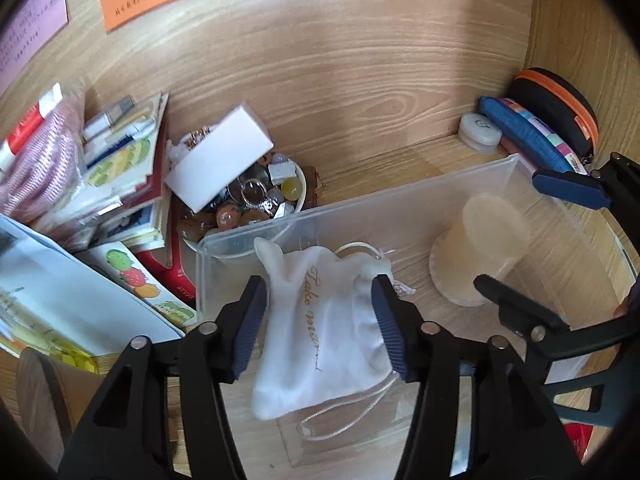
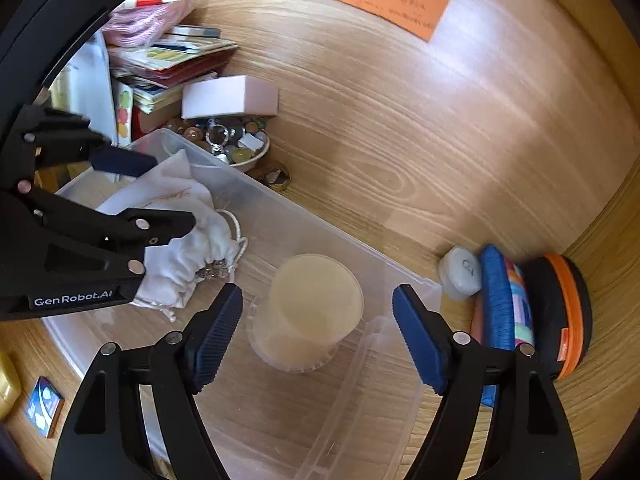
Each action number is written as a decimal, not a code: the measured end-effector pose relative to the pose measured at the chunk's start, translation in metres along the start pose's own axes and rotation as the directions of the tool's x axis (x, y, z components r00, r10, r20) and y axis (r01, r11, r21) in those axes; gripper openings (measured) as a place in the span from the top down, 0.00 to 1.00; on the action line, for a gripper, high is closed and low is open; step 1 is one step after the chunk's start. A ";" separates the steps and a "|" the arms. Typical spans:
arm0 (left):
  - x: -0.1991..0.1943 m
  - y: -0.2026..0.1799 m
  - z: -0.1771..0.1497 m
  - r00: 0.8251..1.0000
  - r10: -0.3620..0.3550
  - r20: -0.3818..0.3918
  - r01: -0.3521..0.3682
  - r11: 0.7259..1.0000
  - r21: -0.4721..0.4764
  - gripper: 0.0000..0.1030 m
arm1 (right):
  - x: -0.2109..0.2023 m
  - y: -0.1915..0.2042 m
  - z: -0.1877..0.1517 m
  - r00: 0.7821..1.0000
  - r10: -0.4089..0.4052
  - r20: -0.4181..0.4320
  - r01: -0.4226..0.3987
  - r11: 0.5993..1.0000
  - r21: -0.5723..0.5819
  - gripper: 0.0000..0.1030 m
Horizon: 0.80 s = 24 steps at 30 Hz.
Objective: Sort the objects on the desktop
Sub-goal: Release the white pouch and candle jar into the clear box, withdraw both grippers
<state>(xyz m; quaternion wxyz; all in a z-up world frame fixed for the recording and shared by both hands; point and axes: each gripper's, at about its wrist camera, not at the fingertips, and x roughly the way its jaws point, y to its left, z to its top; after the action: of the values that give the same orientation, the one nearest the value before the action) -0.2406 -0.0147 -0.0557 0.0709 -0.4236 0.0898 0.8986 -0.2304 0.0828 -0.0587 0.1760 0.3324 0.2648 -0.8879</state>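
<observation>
Inside the clear bin (image 1: pixel 404 208), both tools stand apart — left tool (image 1: pixel 320 320) off the white pouch (image 1: pixel 320 336), right tool (image 2: pixel 318 334) off the cup (image 2: pixel 312 308); both should lift out straight, avoiding the drawstring.

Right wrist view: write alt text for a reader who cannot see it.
An open gripper hangs over a pale round tub standing in a clear plastic bin on a wooden desk. To the left, a second gripper straddles a white drawstring pouch in the same bin.
</observation>
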 end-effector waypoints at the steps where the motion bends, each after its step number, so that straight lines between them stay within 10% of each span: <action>1: -0.003 0.000 0.000 1.000 0.007 0.006 -0.007 1.000 0.005 0.40 | -0.002 -0.001 0.000 1.000 -0.004 0.003 0.004 1.000 0.000 0.27; 13: -0.054 -0.006 -0.002 0.993 0.067 0.094 -0.069 0.997 0.022 0.13 | -0.046 -0.017 -0.004 0.999 0.000 0.052 -0.003 0.998 0.068 0.22; 24: -0.109 -0.010 -0.026 0.986 0.077 0.150 -0.078 0.997 -0.005 0.08 | -0.110 -0.023 -0.028 0.991 0.002 0.135 -0.016 0.994 0.104 0.20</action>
<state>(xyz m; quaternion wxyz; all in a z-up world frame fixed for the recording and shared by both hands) -0.1502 -0.0164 0.0116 0.0427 -0.3507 0.1010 0.9300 -0.1484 0.1325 0.0064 0.1799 0.2817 0.2041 -0.9201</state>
